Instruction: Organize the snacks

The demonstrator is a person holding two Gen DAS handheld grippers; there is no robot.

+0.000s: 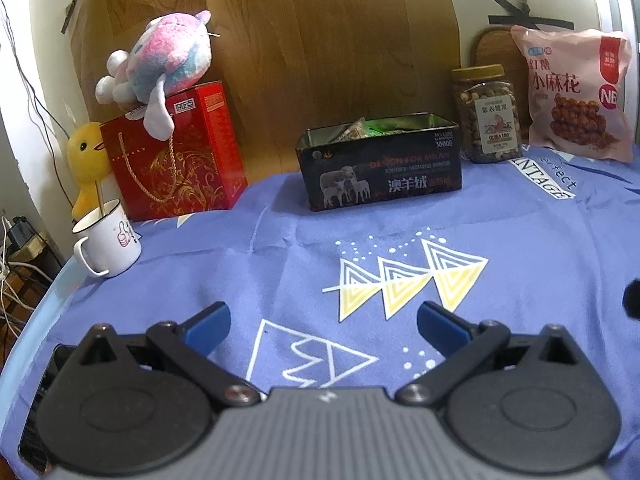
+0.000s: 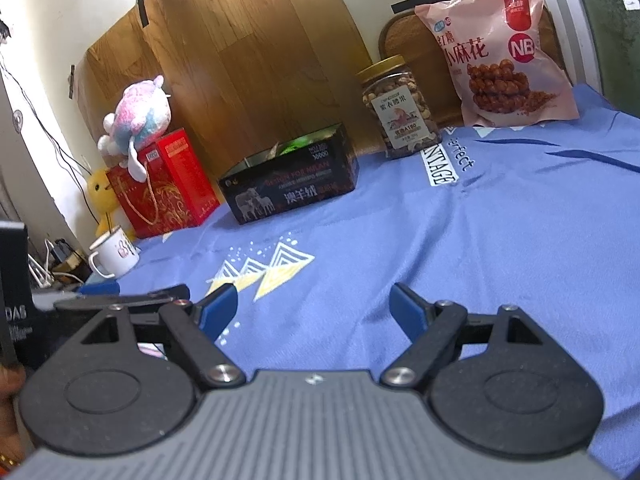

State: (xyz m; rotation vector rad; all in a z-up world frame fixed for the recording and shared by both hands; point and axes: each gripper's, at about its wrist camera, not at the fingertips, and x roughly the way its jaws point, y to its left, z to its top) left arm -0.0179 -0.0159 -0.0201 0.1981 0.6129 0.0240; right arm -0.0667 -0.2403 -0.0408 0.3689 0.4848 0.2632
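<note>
A black open tin box (image 1: 380, 168) with sheep printed on its side stands at the back of the table and holds several wrapped snacks; it also shows in the right wrist view (image 2: 288, 184). A clear jar of nuts (image 1: 486, 114) (image 2: 400, 108) with a gold lid stands to its right. A pink bag of fried twists (image 1: 576, 92) (image 2: 500, 48) leans on the wall at the far right. My left gripper (image 1: 324, 330) is open and empty above the cloth near the front. My right gripper (image 2: 314, 310) is open and empty too.
A blue patterned cloth (image 1: 280, 248) covers the table. A red gift box (image 1: 176, 156) with a plush toy (image 1: 156, 64) on top stands at the back left, with a yellow duck (image 1: 86, 160) and a white mug (image 1: 108, 240) beside it. Cables hang off the left edge.
</note>
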